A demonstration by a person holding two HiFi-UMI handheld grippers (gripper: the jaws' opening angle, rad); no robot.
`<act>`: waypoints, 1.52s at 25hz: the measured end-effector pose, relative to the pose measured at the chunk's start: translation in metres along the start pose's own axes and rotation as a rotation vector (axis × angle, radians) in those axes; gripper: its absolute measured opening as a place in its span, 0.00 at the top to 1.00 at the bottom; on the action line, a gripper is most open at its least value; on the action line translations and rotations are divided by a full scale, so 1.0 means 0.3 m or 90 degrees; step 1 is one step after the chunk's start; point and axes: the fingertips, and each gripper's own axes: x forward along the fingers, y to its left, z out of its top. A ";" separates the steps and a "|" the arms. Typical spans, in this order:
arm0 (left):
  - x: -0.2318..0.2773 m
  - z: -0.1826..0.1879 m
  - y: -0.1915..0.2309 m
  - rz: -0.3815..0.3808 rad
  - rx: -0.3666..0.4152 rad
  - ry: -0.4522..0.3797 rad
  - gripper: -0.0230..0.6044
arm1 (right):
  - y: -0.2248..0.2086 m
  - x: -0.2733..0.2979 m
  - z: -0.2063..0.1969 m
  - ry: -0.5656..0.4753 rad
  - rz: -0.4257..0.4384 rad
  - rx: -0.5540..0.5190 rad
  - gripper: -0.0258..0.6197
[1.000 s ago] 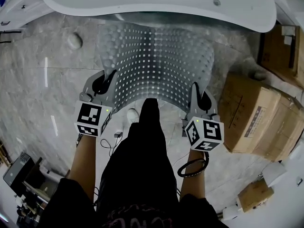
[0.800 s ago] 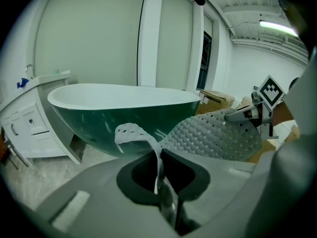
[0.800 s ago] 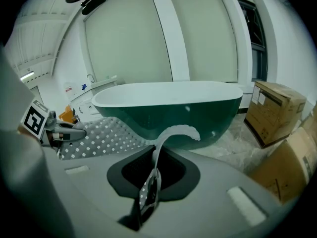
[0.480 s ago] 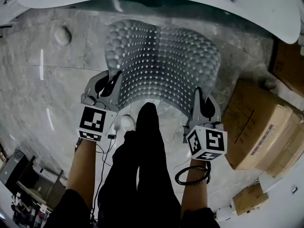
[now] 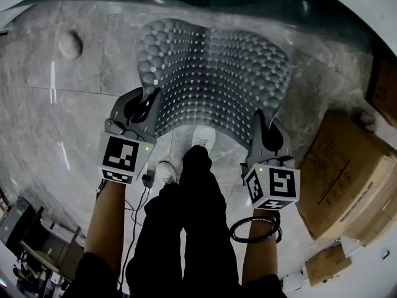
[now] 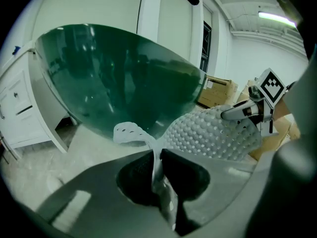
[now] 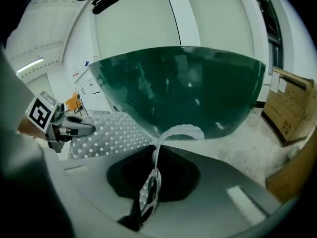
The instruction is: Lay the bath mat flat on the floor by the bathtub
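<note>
The left gripper (image 5: 140,104) and right gripper (image 5: 263,126) are each pinching a corner of the bath mat (image 5: 211,73), which is bowing toward the bathtub (image 6: 119,78) at twelve o'clock and may crease if lowered unevenly.

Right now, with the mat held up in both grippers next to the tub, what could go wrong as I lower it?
The mat bows up between the left gripper and right gripper, so it may land humped or folded. Your white shoe sits just by its near edge and could get caught under it. Its far edge is close to the tub and might curl against its wall.
</note>
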 end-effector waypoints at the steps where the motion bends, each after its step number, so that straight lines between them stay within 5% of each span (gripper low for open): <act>1: 0.025 -0.016 0.010 -0.001 0.003 0.001 0.94 | 0.001 0.026 -0.014 0.002 0.002 -0.005 0.89; 21: 0.331 -0.357 0.117 -0.018 0.057 0.008 0.94 | -0.078 0.323 -0.327 0.039 -0.023 -0.055 0.89; 38: 0.459 -0.623 0.249 0.041 0.124 0.004 0.94 | -0.269 0.433 -0.573 0.025 -0.090 -0.115 0.89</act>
